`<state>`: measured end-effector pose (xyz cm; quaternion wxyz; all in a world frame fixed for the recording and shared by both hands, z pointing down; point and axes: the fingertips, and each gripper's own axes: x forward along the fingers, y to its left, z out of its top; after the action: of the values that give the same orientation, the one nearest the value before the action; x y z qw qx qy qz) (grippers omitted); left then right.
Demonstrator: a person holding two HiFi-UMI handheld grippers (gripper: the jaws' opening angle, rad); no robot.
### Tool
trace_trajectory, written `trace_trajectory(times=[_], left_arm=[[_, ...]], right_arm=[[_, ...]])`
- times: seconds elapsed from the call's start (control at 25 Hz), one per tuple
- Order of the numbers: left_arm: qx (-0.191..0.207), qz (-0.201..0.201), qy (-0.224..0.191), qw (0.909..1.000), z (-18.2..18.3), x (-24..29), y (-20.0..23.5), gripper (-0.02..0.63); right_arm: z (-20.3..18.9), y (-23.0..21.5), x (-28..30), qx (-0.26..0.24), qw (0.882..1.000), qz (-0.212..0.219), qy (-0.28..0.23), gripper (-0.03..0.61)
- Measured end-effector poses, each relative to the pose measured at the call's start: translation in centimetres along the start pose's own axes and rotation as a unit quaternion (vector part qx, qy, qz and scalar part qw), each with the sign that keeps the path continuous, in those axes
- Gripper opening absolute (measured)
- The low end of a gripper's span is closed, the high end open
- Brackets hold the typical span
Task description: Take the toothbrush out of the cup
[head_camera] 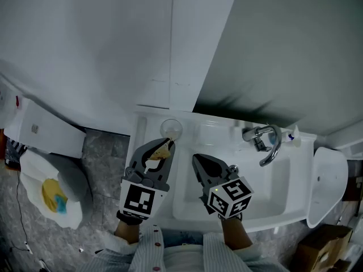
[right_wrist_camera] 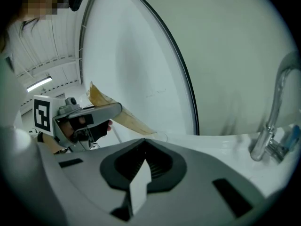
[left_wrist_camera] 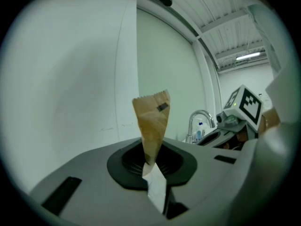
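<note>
1. Wall [head_camera: 85,50]: pale and plain. It rose behind the washbasin and filled the background of both gripper views.
2. Washbasin [head_camera: 283,191]: white, set against the wall. Its back ledge served as the standing place for the cup, within easy reach of both grippers.
3. White container [head_camera: 34,171]: seen on the floor at lower left with yellow and blue items inside. It was well apart from the work and judged to have no part in it.
4. Left gripper [head_camera: 165,147]: held just in front of the cup. Its jaws were clamped on the toothbrush's paper sleeve, a grip judged to suit drawing it up and away.
5. Right gripper [head_camera: 197,160]: held beside the left one, over the bowl. Its jaws were together with nothing between them, and it was apparently kept aside so the lift stayed unobstructed.
6. Tap [head_camera: 266,143]: chrome and curved, mounted at the back right of the basin, well apart from the cup.
7. Cup [head_camera: 171,128]: clear and upright on the ledge near the wall.
8. Toothbrush [left_wrist_camera: 151,121]: wrapped in brown paper and gripped part-way along. In the right gripper view its lower end reached to the cup's rim. Whether it had cleared the rim could not be told.
</note>
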<state>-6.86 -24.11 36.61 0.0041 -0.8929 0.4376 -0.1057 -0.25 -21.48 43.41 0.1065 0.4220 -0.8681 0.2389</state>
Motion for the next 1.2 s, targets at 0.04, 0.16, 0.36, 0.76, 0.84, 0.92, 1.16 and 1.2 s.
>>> trace_trajectory(times=[0.04, 0.16, 0.36, 0.76, 0.84, 0.92, 1.16, 1.2], left_arm=[[0.0, 0.0, -0.004, 1.0, 0.4, -0.3, -0.3, 0.041], [0.004, 0.0, -0.014, 0.9999, 1.7, -1.3, -1.0, 0.041], [0.007, 0.001, -0.03, 0.9995, 3.7, -2.9, -2.5, 0.04], [0.013, 0.0, -0.045, 0.9989, 5.8, -5.9, -5.7, 0.04], [0.009, 0.002, -0.048, 0.9988, 5.9, -6.3, -6.2, 0.04], [0.004, 0.003, -0.049, 0.9988, 5.8, -6.7, -6.8, 0.04], [0.004, 0.01, -0.045, 0.9989, 5.6, -7.3, -8.4, 0.04], [0.004, 0.011, -0.043, 0.999, 5.5, -7.4, -8.7, 0.04]], right_arm=[[0.2, 0.2, -0.3, -0.002, 1.0, 0.001, -0.003, 0.011], [0.7, 0.9, -1.3, -0.01, 1.0, 0.004, -0.014, 0.011], [1.5, 1.8, -3.0, -0.022, 0.999, 0.008, -0.031, 0.011], [2.9, 3.5, -5.6, -0.042, 0.997, 0.024, -0.06, 0.011], [3.0, 3.6, -6.0, -0.044, 0.997, 0.028, -0.064, 0.011], [3.1, 3.7, -6.4, -0.046, 0.996, 0.03, -0.066, 0.011], [3.6, 4.0, -7.7, -0.053, 0.995, 0.04, -0.08, 0.011], [3.8, 4.1, -7.9, -0.055, 0.994, 0.042, -0.082, 0.011]])
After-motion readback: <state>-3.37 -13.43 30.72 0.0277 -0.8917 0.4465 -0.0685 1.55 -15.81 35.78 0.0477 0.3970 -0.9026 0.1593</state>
